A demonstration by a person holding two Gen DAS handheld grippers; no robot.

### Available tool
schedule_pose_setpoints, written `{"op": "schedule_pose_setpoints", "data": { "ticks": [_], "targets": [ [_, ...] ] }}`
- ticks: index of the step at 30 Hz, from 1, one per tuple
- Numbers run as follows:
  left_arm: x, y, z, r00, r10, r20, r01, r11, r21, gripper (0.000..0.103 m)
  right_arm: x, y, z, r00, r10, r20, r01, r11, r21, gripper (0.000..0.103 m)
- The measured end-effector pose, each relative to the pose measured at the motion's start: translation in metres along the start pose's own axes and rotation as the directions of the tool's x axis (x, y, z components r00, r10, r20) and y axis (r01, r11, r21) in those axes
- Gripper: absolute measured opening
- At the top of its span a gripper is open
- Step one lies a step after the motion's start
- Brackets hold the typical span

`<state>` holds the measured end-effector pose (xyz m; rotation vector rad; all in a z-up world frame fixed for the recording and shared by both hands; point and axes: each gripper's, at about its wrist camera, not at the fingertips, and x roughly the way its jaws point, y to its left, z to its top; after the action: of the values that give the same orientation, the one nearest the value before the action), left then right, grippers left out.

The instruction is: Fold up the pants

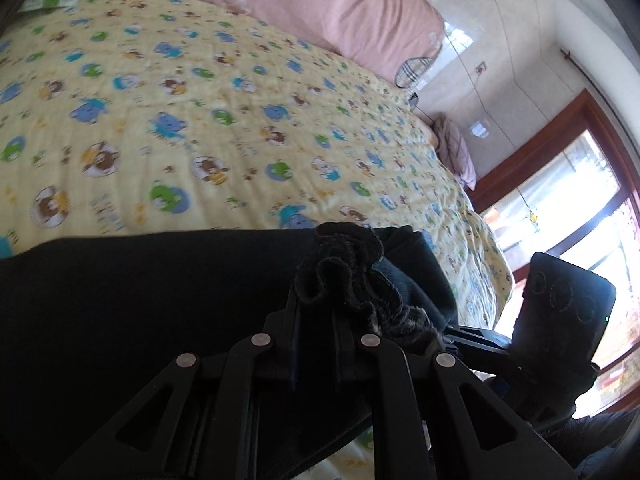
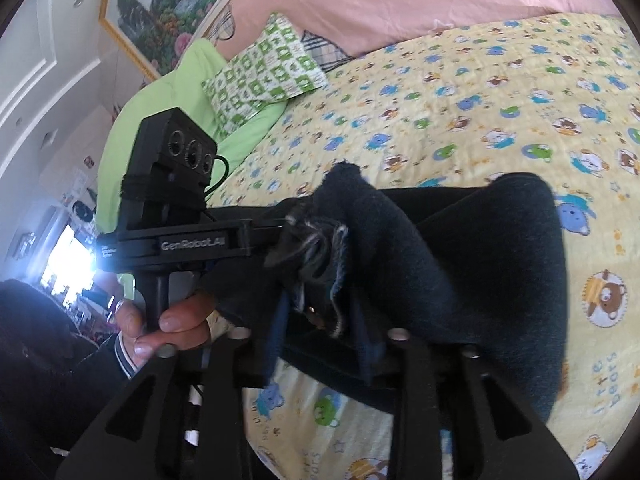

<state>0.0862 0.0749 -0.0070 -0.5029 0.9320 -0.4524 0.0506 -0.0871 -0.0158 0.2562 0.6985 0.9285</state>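
A: A bedroom; the bed [image 1: 200,128] under a yellow bear-print sheet fills both views, a pink quilt [image 1: 320,12] along its far side.

B: And the pants [image 1: 140,300]?

A: Dark, lying on the bed's near edge, one end bunched.

B: Grippers?

A: The left gripper [image 1: 316,312] is pinched nearly closed on that bunched hem. The right gripper [image 2: 320,332] stands part open, cloth between its fingers, seemingly let go.

B: So a fold is being laid down; next, I'd say, free the left and smooth it.
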Motion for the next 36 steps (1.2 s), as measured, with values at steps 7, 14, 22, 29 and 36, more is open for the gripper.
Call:
{"op": "schedule_pose_setpoints", "data": {
  "ticks": [7, 14, 22, 29, 36],
  "targets": [
    [-0.028, 0.011, -0.013, 0.995, 0.085, 0.054, -0.082, 0.995, -0.057, 0.012, 0.008, 0.013, -0.004, 0.999, 0.021, -0.034, -0.022, 0.999, -0.029, 0.049],
    [-0.066, 0.028, -0.027, 0.977, 0.174, 0.12, -0.153, 0.974, -0.167, 0.03, 0.007, 0.029, 0.0, 0.995, 0.09, -0.05, -0.092, 0.995, -0.042, 0.049],
    [-0.104, 0.048, -0.048, 0.953, 0.256, 0.16, -0.2, 0.933, -0.299, 0.03, 0.011, 0.048, 0.015, 0.989, 0.137, -0.047, -0.141, 0.986, -0.091, 0.049],
    [-0.14, 0.065, -0.068, 0.93, 0.306, 0.204, -0.209, 0.896, -0.392, 0.03, 0.024, 0.06, 0.027, 0.985, 0.159, -0.063, -0.166, 0.979, -0.116, 0.049],
    [-0.175, 0.075, -0.092, 0.892, 0.382, 0.243, -0.239, 0.853, -0.464, 0.034, 0.039, 0.076, 0.04, 0.981, 0.178, -0.082, -0.189, 0.971, -0.147, 0.049]
  ]
}}
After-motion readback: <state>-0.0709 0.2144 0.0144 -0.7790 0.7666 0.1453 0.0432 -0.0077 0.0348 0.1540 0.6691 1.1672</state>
